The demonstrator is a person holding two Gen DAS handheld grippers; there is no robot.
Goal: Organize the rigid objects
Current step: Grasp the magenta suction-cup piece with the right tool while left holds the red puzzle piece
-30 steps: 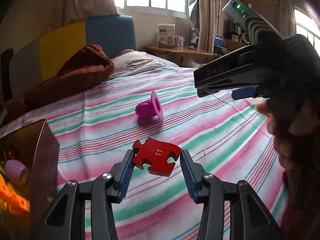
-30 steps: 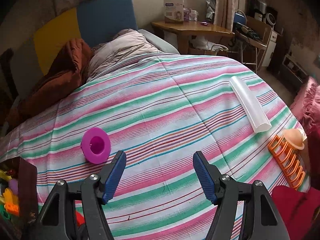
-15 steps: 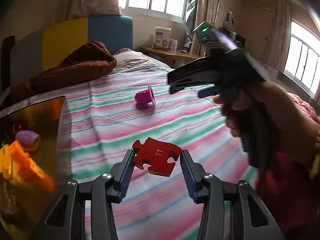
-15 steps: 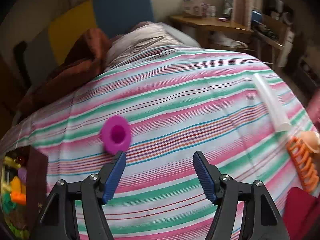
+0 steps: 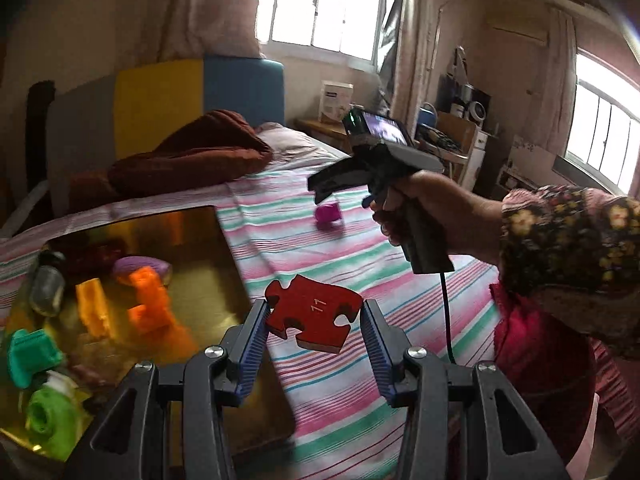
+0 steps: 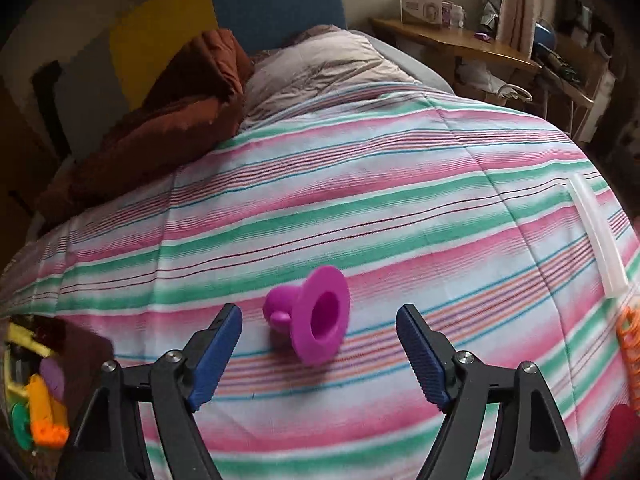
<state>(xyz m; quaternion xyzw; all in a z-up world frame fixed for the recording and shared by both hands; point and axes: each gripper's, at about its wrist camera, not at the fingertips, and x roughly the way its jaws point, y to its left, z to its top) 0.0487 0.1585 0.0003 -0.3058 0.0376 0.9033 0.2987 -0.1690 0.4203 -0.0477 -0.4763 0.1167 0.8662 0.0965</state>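
Note:
My left gripper is shut on a red puzzle piece marked 11 and holds it above the bed, beside the right edge of a gold box with several coloured toys in it. My right gripper is open and empty, with a magenta funnel-shaped toy lying on its side on the striped bedspread just ahead, between the fingers. The right gripper also shows in the left wrist view, above the magenta toy.
A white tube and an orange rack lie at the bed's right edge. A brown blanket and a pillow sit at the head. The box's corner shows at lower left. A wooden desk stands behind.
My left gripper has swung left with the puzzle piece, so the gold box is now close below it. My right gripper has moved toward the magenta toy, which now sits between its fingers.

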